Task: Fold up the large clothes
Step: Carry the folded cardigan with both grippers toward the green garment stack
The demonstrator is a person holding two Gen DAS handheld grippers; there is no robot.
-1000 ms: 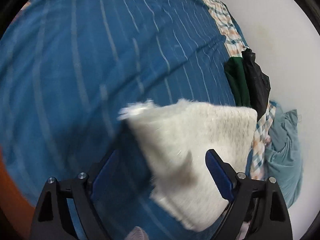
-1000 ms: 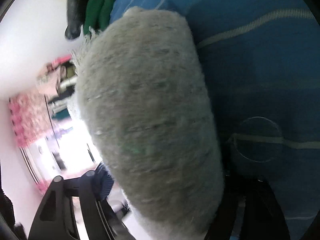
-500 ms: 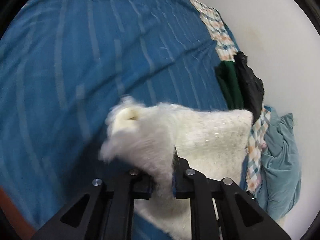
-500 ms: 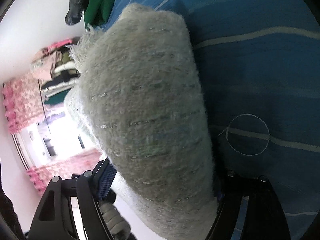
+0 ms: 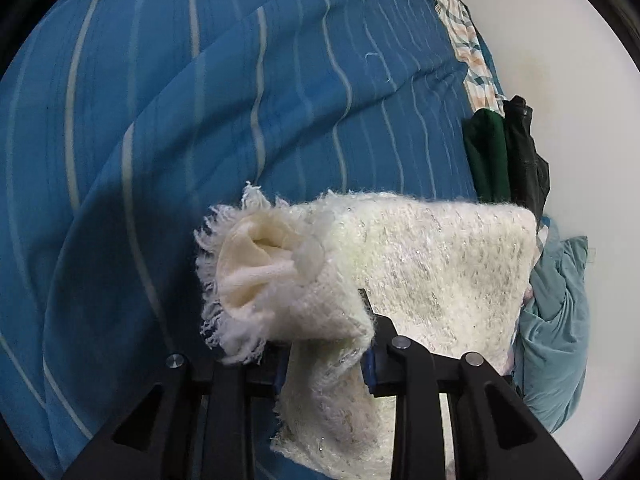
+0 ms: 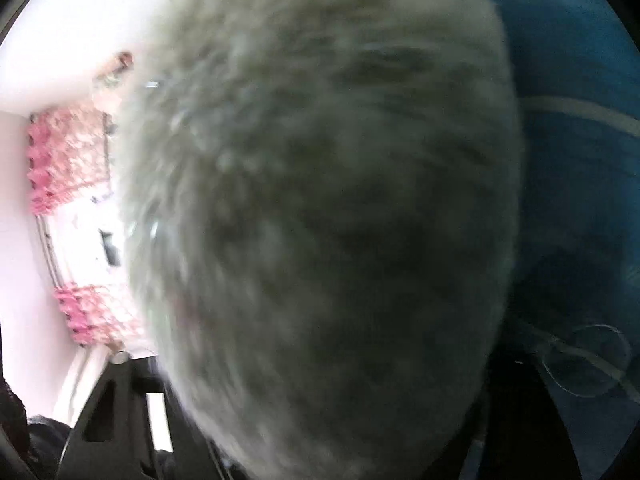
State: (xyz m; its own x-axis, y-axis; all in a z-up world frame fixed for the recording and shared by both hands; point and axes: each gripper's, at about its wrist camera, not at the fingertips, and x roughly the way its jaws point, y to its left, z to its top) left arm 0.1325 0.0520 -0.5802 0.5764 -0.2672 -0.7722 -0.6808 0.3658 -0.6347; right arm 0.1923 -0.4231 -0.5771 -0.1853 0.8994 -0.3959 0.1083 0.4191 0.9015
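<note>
**A:** One garment matters here. In the left wrist view, a fluffy cream-white knitted garment with a fringed edge lies half-folded on the blue bedsheet with pale stripes, near the side of the bed by the white wall. The left claw has just been opening a little from a tight pinch, yet a bunched fold of the knit sits between its blue pads, which look to be touching it on both sides. I'd call that a narrow grip on the fabric.

**B:** How will it handle?

**A:** Soft, limp and light, I'd judge, with some bulk. The loose fuzzy yarn could snag on the claw edges, and the fringe will pull out if tugged. Better to take a thick folded edge than the fringe.

**B:** And the right wrist view?

**A:** Badly blurred. The same garment fills the picture, close to the lens, with the blue sheet to one side. The right claw has just been closing, and the knit lies between its jaws, but the fingertips are hidden, so I cannot tell whether it presses on the cloth.

**B:** Any labels or writing?

**A:** None readable in either view. A dark green folded cloth and a black one sit at the bed's edge, unmarked.
</note>
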